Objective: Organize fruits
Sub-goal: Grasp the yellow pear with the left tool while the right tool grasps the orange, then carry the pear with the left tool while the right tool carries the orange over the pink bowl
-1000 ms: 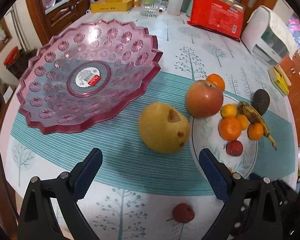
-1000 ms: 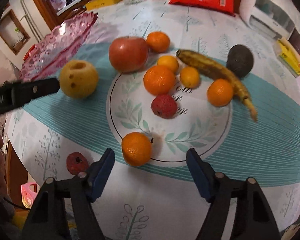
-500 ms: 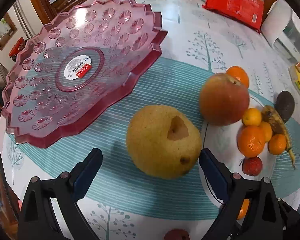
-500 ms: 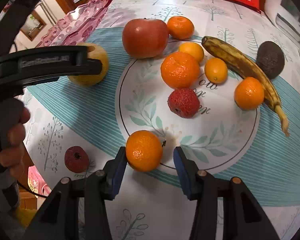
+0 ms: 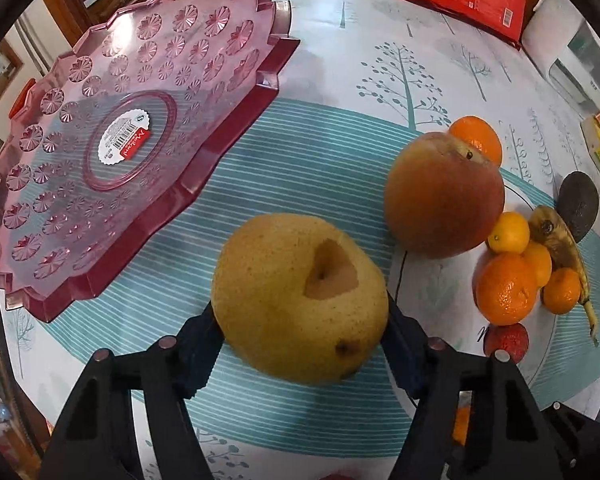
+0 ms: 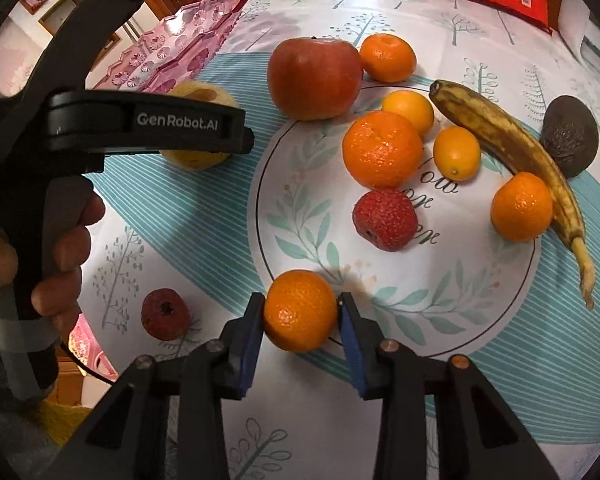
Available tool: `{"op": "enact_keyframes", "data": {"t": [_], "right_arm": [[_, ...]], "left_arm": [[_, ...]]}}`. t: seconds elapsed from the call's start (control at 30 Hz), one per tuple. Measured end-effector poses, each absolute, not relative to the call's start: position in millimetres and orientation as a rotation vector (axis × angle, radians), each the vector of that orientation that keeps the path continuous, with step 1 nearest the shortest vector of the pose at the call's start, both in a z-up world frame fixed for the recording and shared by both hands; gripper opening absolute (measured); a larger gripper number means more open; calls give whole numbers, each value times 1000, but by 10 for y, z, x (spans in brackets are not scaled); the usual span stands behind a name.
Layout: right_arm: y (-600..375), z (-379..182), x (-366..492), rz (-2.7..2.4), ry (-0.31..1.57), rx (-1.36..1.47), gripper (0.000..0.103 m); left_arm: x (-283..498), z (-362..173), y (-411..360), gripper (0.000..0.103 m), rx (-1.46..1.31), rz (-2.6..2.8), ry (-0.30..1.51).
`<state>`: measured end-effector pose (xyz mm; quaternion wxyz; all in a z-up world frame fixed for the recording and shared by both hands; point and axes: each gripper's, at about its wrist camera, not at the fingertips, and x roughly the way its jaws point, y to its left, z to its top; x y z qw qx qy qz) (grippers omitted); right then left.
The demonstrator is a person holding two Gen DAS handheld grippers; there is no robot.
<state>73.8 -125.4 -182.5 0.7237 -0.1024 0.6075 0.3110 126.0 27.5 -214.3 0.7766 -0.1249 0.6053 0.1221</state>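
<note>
- Judging by the pink tray, which holds no fruit at all, the sorting has hardly begun; every piece lies on the tablecloth.
- Closing in just now, the left gripper has its dark pads against both sides of the pear, which sits on the striped teal band just beside the tray's edge.
- Closing likewise, the right gripper pinches a tangerine between blue pads, at the near rim of the printed white circle.
- Left to move, as I read it: the apple, banana, avocado, the other citrus, and two red lychees, one inside the circle, one outside it.
- Tray: moulded translucent plastic, scalloped rim, pressed starburst dimples, a shop label in the centre. Rigid and slick, probably.
- Pear: yellow, finely speckled, blunt and broad, with a brown scar near the stem pit and a dark spot lower down.
- Tangerine: round, pebbled glossy peel; likely soft under a hard squeeze.
- Banana: long, curved, heavily browned.
- Avocado: dark, matt, knobbly.
- Lychees: small, rough, bumpy red skin.
- Apple: smooth, red, waxy-looking.
</note>
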Motion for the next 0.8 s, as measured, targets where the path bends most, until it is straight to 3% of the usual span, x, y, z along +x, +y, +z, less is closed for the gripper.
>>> {"op": "enact_keyframes", "data": {"t": [0.43, 0.8], "right_arm": [[-1345, -1665, 855, 707, 1331, -202, 36], [-1252, -1263, 720, 730, 1223, -180, 36]], "left_arm": [[957, -1975, 156, 69, -212, 249, 1365], [669, -1254, 80, 69, -118, 232, 1272]]}}
